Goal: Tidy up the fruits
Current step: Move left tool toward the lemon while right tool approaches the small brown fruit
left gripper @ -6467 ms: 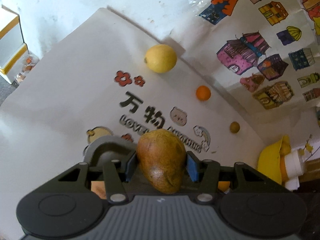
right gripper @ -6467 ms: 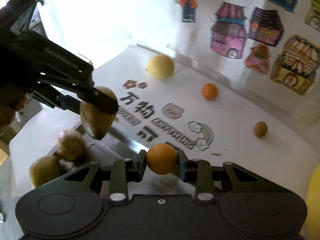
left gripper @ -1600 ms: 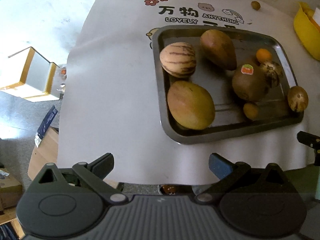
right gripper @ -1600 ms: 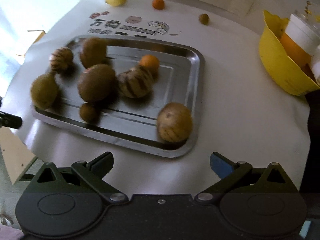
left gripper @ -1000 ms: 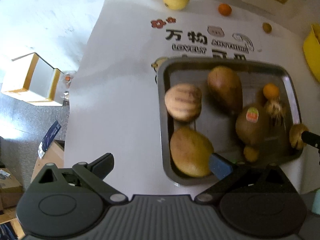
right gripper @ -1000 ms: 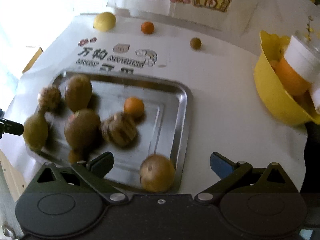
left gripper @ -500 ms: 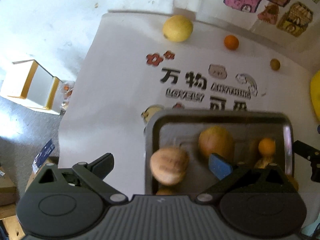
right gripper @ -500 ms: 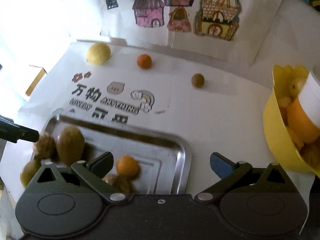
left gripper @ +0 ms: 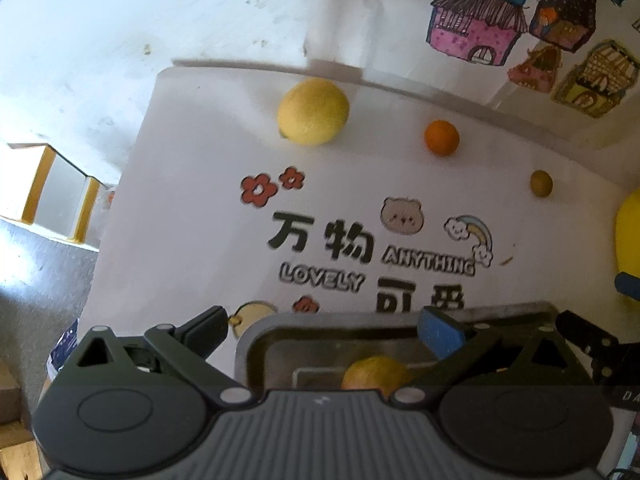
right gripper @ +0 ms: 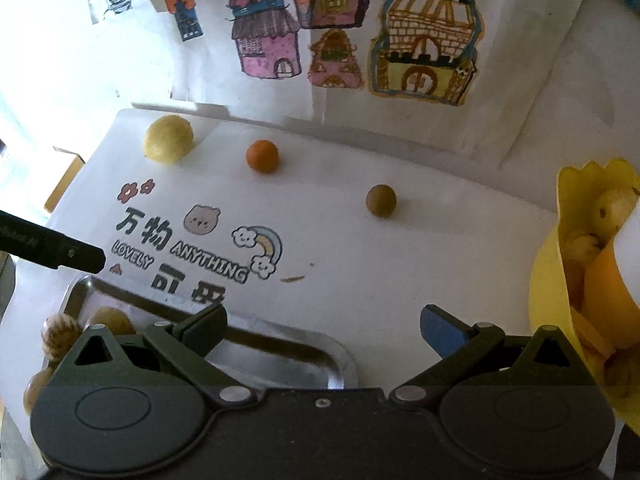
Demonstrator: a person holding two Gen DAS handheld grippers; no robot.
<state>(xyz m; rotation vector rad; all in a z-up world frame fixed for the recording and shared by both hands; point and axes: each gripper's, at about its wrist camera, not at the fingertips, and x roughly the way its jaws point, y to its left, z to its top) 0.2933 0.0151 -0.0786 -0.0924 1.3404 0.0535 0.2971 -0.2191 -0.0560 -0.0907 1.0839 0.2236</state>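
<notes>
Left wrist view: your left tongs (left gripper: 326, 328) were spread and empty above the metal tray (left gripper: 256, 340); the lemon (left gripper: 313, 111) lay straight ahead at the far edge of the surface (left gripper: 192, 200), the small orange (left gripper: 441, 137) ahead and to the right.
Right wrist view: your right tongs (right gripper: 322, 330) were spread wide, holding nothing; the brown round fruit (right gripper: 381, 199) sat ahead, slightly right of their centreline, well apart from them.
Nearer hand: I judged the right nearer the brown fruit, the left lined up with the lemon.
Axis: the fruits looked round, so no approach angle seemed to matter.

"万物 LOVELY ANYTHING" on white mat (left gripper: 192, 184)
</notes>
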